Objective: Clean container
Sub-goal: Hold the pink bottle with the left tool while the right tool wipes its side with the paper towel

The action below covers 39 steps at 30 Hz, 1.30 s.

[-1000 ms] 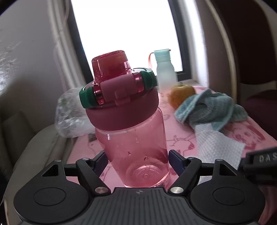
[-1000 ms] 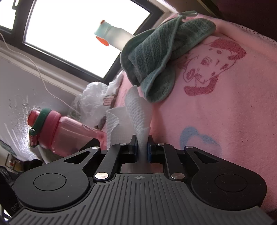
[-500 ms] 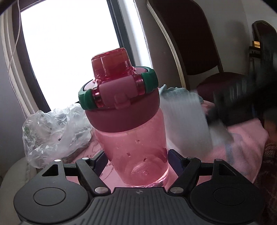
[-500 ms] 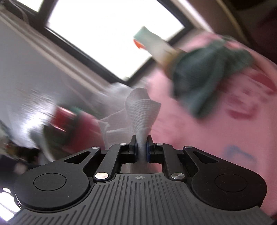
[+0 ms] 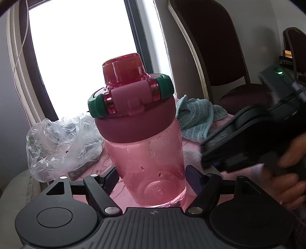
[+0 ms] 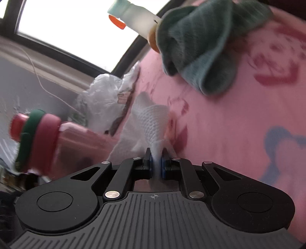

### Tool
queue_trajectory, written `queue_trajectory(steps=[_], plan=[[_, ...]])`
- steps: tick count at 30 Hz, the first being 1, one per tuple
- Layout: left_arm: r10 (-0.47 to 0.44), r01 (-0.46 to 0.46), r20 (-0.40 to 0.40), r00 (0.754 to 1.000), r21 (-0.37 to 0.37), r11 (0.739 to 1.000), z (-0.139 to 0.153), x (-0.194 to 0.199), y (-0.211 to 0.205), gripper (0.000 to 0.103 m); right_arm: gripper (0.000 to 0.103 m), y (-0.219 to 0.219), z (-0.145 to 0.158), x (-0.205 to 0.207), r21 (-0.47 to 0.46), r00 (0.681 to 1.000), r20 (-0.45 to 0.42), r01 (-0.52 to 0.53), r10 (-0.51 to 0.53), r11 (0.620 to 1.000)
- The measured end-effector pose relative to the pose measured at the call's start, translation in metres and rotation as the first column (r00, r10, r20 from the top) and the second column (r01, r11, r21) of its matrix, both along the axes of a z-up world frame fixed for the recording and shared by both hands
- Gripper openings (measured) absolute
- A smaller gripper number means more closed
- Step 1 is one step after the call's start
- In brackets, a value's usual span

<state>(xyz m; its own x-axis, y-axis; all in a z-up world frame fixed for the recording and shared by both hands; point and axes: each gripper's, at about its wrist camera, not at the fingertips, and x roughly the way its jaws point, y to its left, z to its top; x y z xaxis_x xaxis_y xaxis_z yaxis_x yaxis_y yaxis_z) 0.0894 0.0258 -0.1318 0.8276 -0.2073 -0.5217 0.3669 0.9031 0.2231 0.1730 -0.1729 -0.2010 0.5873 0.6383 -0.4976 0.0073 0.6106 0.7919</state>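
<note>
Left gripper [image 5: 152, 177] first: its two fingers sit on either side of the pink water bottle [image 5: 147, 153], low down near the base, and they look pressed against the clear walls, so it's clamped on it. From that camera the bottle stands upright right in the middle, with its dark pink collar, green ring and red flip cap [image 5: 124, 69] on top.

Right gripper [image 6: 156, 162] has its blue pads squeezed together on a white paper towel [image 6: 151, 122], which fans up out of the pinch. In this view the bottle [image 6: 63, 139] shows left of the towel, cap pointing left, and I can't really tell if the paper touches it. The left camera shows the right gripper [image 5: 248, 138], blurry, just right of the bottle, with the person's hand [image 5: 290, 172] around it.

Behind the bottle is a pink blanket [image 6: 239, 124] with a cartoon print. Left of the bottle and farther back there's a crumpled clear plastic bag [image 5: 59, 145]. To the bottle's right rear lies a bunched teal towel [image 5: 197, 118], and beyond it in the right camera a frosted bottle with a mint cap [image 6: 137, 13] at the window.
</note>
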Motion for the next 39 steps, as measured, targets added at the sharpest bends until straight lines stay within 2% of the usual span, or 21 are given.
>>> queue_trajectory(steps=[1, 4, 8, 10, 11, 13, 14, 16, 20, 21, 24, 26, 28, 30, 33, 35, 38, 39], plan=[[0.001, -0.001, -0.007, 1.000, -0.007, 1.000, 0.000, 0.001, 0.000, 0.073, 0.013, -0.001, 0.004, -0.004, 0.006, 1.000, 0.003, -0.012, 0.012, 1.000], [0.006, -0.006, -0.014, 1.000, -0.008, 1.000, -0.004, 0.001, 0.001, 0.072, 0.013, 0.000, 0.031, -0.017, 0.006, 0.996, 0.086, -0.014, 0.013, 1.000], [0.010, -0.010, -0.018, 1.000, -0.002, 1.000, -0.005, -0.001, 0.000, 0.072, 0.013, 0.000, 0.068, -0.019, 0.091, 0.974, 0.220, 0.026, -0.045, 0.995], [0.010, -0.009, -0.019, 1.000, 0.007, 1.000, -0.005, -0.001, -0.001, 0.072, 0.013, 0.005, 0.069, -0.008, 0.090, 0.972, 0.231, 0.025, -0.045, 0.996], [0.013, -0.012, -0.023, 1.000, 0.004, 1.000, -0.005, 0.000, 0.000, 0.072, 0.013, 0.006, 0.061, -0.002, 0.101, 0.977, 0.203, 0.038, -0.058, 0.994], [0.016, -0.017, -0.030, 0.999, -0.003, 1.000, -0.004, 0.001, 0.001, 0.072, 0.013, 0.007, 0.034, 0.011, 0.109, 0.997, 0.045, 0.051, -0.056, 0.993], [0.017, -0.017, -0.031, 0.999, -0.001, 1.000, -0.004, 0.001, 0.001, 0.072, 0.013, 0.007, 0.019, 0.016, 0.097, 0.998, -0.031, 0.061, -0.058, 0.993], [0.017, -0.016, -0.033, 0.999, 0.005, 1.000, -0.004, 0.002, 0.001, 0.072, 0.013, 0.010, 0.003, 0.019, 0.003, 0.994, -0.102, 0.026, -0.026, 1.000], [0.015, -0.014, -0.043, 0.999, 0.019, 1.000, -0.003, 0.004, -0.001, 0.072, 0.012, 0.006, 0.011, 0.012, -0.074, 0.995, -0.066, -0.079, 0.074, 0.994], [0.021, -0.020, -0.049, 0.999, 0.023, 1.000, -0.002, 0.005, -0.001, 0.073, 0.012, 0.004, 0.017, 0.007, -0.107, 0.995, -0.035, -0.092, 0.089, 0.990], [0.071, -0.069, -0.053, 0.996, 0.051, 0.996, 0.000, 0.006, -0.009, 0.077, 0.012, -0.007, 0.027, -0.009, -0.250, 0.994, 0.075, -0.061, 0.082, 0.966], [0.128, -0.124, -0.044, 0.991, 0.087, 0.988, 0.000, 0.005, -0.018, 0.080, 0.012, -0.022, 0.021, -0.007, -0.250, 0.995, 0.083, -0.027, 0.049, 0.968], [0.200, -0.195, -0.033, 0.979, 0.114, 0.974, 0.000, 0.004, -0.030, 0.082, 0.012, -0.033, 0.010, -0.009, -0.212, 0.997, 0.070, -0.016, 0.032, 0.977], [0.278, -0.273, -0.046, 0.959, 0.088, 0.958, 0.002, 0.006, -0.038, 0.083, 0.012, -0.042, 0.004, -0.014, -0.165, 0.996, 0.089, -0.009, 0.024, 0.986], [0.389, -0.388, -0.099, 0.916, 0.031, 0.921, 0.007, 0.013, -0.046, 0.087, 0.012, -0.048, 0.000, -0.012, -0.101, 0.997, 0.083, 0.009, -0.001, 0.995], [0.441, -0.440, -0.108, 0.891, 0.032, 0.897, 0.006, 0.020, -0.051, 0.087, 0.012, -0.049, -0.002, -0.012, -0.090, 0.996, 0.085, 0.014, -0.006, 0.996], [0.504, -0.505, -0.108, 0.857, 0.022, 0.863, 0.005, 0.027, -0.054, 0.084, 0.014, -0.043, 0.000, -0.013, -0.105, 0.995, 0.099, 0.007, 0.003, 0.994], [0.514, -0.517, -0.114, 0.850, 0.006, 0.856, 0.006, 0.028, -0.053, 0.076, 0.014, -0.043, 0.000, -0.014, -0.108, 0.995, 0.102, 0.007, 0.004, 0.994]])
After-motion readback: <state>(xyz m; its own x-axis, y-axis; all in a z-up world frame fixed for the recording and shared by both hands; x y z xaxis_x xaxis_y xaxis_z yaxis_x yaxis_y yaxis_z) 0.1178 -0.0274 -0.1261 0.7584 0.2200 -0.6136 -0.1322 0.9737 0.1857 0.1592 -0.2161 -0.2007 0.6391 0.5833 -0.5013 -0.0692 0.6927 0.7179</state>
